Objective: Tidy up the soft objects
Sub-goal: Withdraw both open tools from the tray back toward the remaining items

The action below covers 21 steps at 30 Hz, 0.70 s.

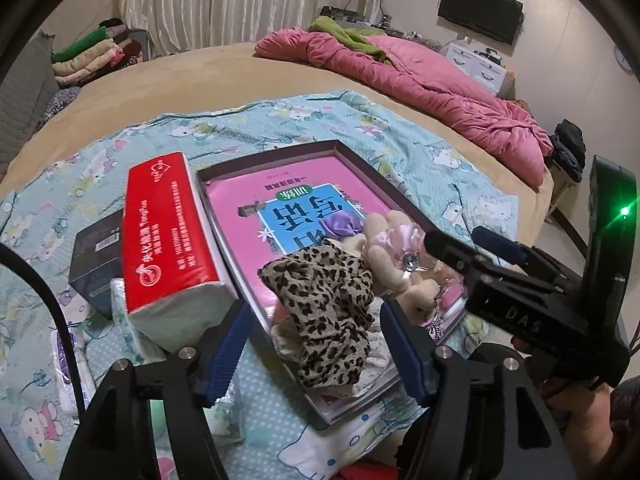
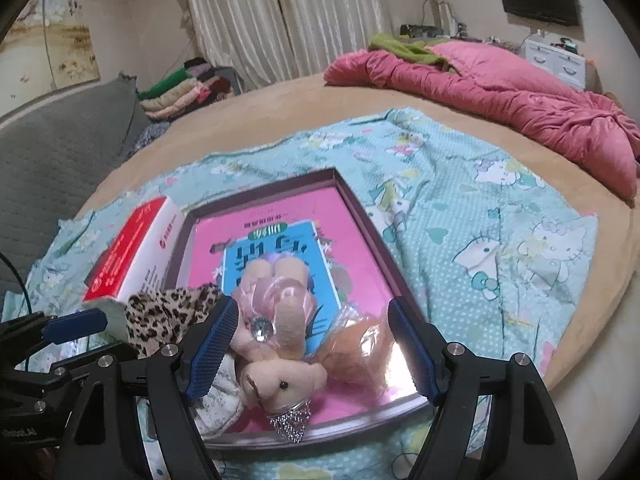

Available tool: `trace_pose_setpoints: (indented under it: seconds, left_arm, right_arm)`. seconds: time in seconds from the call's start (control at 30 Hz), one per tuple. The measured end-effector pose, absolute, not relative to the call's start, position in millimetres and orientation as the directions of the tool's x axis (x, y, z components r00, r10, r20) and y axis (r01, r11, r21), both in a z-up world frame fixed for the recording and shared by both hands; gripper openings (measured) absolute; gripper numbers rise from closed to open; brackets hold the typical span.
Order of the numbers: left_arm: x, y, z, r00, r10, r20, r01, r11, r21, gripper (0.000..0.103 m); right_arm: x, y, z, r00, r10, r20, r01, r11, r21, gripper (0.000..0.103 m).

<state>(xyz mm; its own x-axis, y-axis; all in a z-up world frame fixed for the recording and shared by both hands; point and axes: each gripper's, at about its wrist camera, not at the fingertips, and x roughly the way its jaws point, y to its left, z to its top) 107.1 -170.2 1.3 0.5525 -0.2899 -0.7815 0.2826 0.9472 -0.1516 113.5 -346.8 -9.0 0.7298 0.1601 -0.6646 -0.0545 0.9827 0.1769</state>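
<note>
A shallow dark-rimmed tray (image 1: 280,150) (image 2: 264,188) with a pink book in it lies on the bed. A leopard-print cloth (image 1: 328,312) (image 2: 160,316) is heaped at the tray's near end. My left gripper (image 1: 316,354) (image 2: 92,340) straddles it, open, with both pads clear of the fabric. A beige plush bear (image 2: 280,364) (image 1: 384,252) in a pink dress lies beside the cloth, next to an orange plastic-wrapped soft piece (image 2: 356,352). My right gripper (image 2: 312,344) (image 1: 456,240) hangs open over the bear. A small purple bow (image 1: 340,226) sits farther in.
A red tissue pack (image 1: 168,232) (image 2: 132,248) leans at the tray's left, a black box (image 1: 96,260) beyond it. A cartoon-cat sheet (image 2: 500,240) covers the bed. A pink quilt (image 1: 420,76) lies far right and folded clothes (image 1: 88,56) far left.
</note>
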Motion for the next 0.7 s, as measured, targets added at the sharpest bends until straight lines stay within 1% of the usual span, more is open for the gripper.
trace_pose_setpoints:
  seconds: [0.23,0.5,0.7]
  left_arm:
    - [103,-158,7,0.563,-0.269,-0.782,0.243,0.958,-0.154,0.077]
    - [98,-151,12,0.569,-0.249,-0.784,0.225,0.964,-0.143,0.082]
    - [92,-144,18,0.579,-0.227,-0.783,0.210,0.970,-0.125,0.083]
  right_arm:
    - [110,-347,-1,0.754,0.168,-0.635,-0.062,0.981,0.186,0.080]
    - [107,-344,4,0.760,0.164,-0.629,-0.066,0.982,0.177,0.080]
    - [102,-340,11,0.773,0.157,-0.615,-0.068,0.984,0.165,0.080]
